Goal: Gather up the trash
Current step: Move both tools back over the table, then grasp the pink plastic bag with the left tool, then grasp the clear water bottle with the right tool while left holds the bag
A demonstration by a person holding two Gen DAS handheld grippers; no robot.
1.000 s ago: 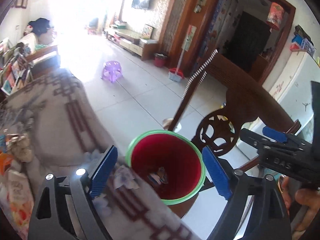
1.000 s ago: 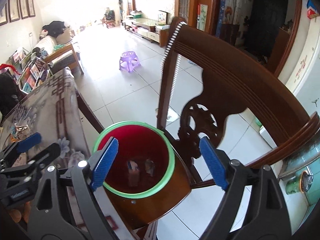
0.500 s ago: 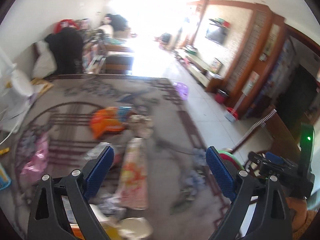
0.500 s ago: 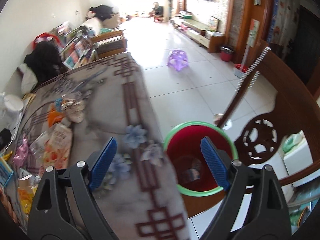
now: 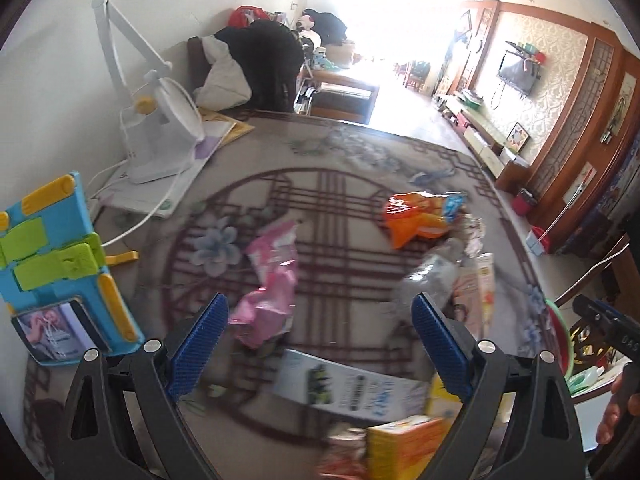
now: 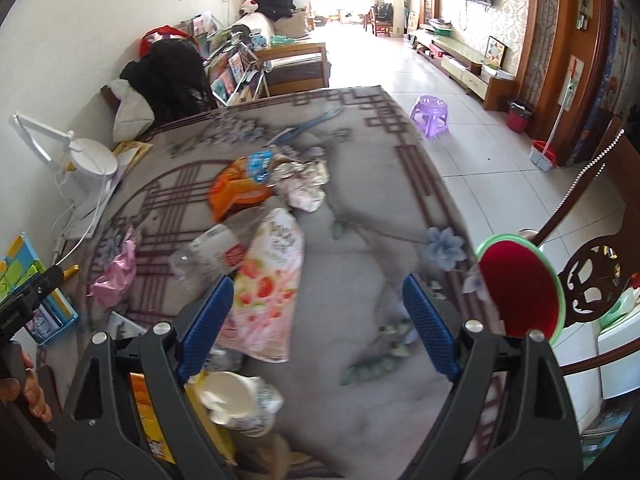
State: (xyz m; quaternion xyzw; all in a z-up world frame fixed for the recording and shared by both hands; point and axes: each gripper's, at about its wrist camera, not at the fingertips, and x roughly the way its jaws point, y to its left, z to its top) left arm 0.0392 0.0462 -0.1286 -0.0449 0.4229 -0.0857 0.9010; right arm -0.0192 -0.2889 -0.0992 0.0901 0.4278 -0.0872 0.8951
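Observation:
Trash lies on a table with a grey patterned cloth (image 5: 320, 168). My left gripper (image 5: 320, 344) is open and empty above a pink wrapper (image 5: 268, 280), a white-blue box (image 5: 348, 388) and a yellow box (image 5: 404, 444). An orange snack bag (image 5: 416, 216) and a clear plastic bottle (image 5: 432, 272) lie farther right. My right gripper (image 6: 316, 320) is open and empty over a strawberry-print bag (image 6: 268, 288), with a white cup (image 6: 228, 400) near its left finger. The red bin with a green rim (image 6: 520, 288) stands at the table's right edge.
A white desk lamp (image 5: 160, 132) and a blue-yellow toy stand (image 5: 60, 272) are at the table's left. A carved wooden chair (image 6: 592, 276) stands by the bin. A purple stool (image 6: 432, 116) is on the tiled floor. Crumpled foil wrappers (image 6: 304, 184) lie mid-table.
Both grippers have swung left, away from the red bin, and now face the littered table. Both stay open and empty.

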